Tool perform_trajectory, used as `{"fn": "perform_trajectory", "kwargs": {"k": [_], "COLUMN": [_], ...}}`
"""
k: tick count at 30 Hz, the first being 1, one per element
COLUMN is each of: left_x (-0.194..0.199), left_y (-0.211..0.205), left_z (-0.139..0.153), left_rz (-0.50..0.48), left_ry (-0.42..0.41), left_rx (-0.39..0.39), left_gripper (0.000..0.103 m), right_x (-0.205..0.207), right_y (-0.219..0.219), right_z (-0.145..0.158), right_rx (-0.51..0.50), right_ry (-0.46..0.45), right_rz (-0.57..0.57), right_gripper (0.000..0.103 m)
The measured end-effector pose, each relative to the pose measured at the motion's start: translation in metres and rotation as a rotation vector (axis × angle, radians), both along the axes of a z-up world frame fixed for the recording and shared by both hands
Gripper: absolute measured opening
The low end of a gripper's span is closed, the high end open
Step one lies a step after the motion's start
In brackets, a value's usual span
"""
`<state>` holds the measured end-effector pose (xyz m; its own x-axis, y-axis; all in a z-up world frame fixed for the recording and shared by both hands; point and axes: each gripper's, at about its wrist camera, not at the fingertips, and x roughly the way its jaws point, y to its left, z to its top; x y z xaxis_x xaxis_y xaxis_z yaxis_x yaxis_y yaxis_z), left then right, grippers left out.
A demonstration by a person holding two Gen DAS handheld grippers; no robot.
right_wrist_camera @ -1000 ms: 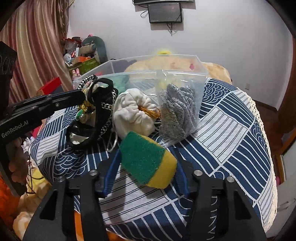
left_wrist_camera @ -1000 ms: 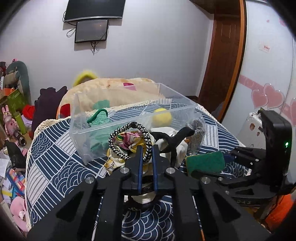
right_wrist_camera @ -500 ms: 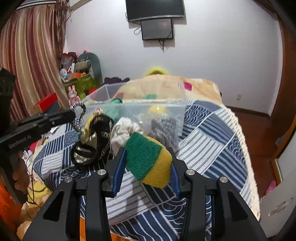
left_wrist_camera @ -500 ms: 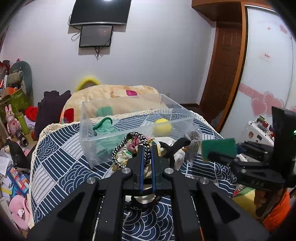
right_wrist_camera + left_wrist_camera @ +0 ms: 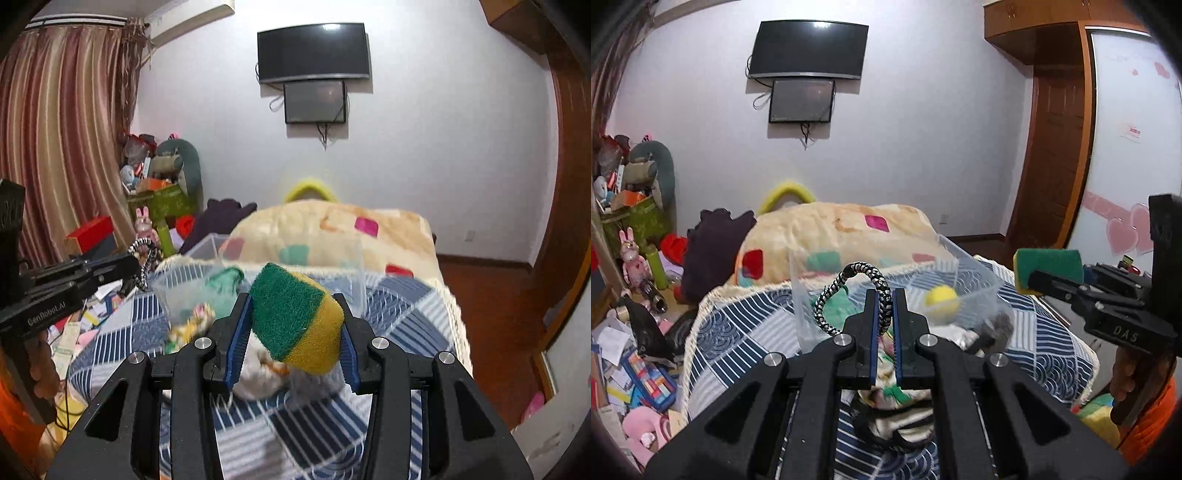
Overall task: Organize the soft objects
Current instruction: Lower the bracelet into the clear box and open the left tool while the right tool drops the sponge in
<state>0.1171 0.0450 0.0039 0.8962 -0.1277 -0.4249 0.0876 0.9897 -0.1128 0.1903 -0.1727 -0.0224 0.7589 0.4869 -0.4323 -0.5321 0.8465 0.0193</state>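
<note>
My left gripper [image 5: 883,295] is shut on the black-and-white braided handle [image 5: 846,282] of a floral cloth bag [image 5: 894,402], which hangs below it above the bed. My right gripper [image 5: 293,325] is shut on a green-and-yellow sponge [image 5: 295,314], held up in the air; the sponge also shows in the left wrist view [image 5: 1047,260]. A clear plastic bin [image 5: 975,291] stands on the blue patterned bedspread [image 5: 738,332] and holds a yellow ball [image 5: 941,300] and a green cloth [image 5: 836,308]. A white cloth pouch [image 5: 258,376] and a grey knitted thing [image 5: 999,326] lie by the bin.
A peach patchwork blanket [image 5: 831,236] is heaped behind the bin. Toys, papers and boxes [image 5: 631,350] clutter the floor at the left. A TV [image 5: 809,50] hangs on the far wall. A wooden door [image 5: 1052,158] stands at the right.
Both grippers have risen. The left has lifted the bag by its handle off the bed. The right has carried the sponge up, level with the bin's rim.
</note>
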Motion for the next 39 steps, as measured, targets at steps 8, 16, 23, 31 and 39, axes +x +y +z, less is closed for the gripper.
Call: {"fn": "perform_trajectory", "kwargs": {"k": [8, 16, 23, 31, 39], "left_x": [0.03, 0.062, 0.096, 0.124, 0.125], "left_y": [0.011, 0.011, 0.01, 0.009, 0.002], "left_z": [0.005, -0.007, -0.028, -0.05, -0.055], "left_rz": [0.035, 0.039, 0.01, -0.017, -0.031], "left_ry": [-0.01, 0.025, 0.129, 0.231, 0.253], "left_rx": [0.032, 0.057, 0.045, 0.018, 0.05], "left_gripper": [0.006, 0.006, 0.006, 0.006, 0.006], "right_x": [0.032, 0.067, 0.084, 0.096, 0.105], "right_y": [0.024, 0.045, 0.059, 0.074, 0.08], "right_z": [0.008, 0.001, -0.013, -0.034, -0.044], "right_rx": [0.015, -0.01, -0.074, -0.185, -0.237], "right_ry": [-0.003, 0.061, 0.116, 0.183, 0.251], "right_rz": [0.027, 0.051, 0.057, 0.081, 0.113], "right_gripper": [0.039, 0.039, 0.039, 0.039, 0.042]}}
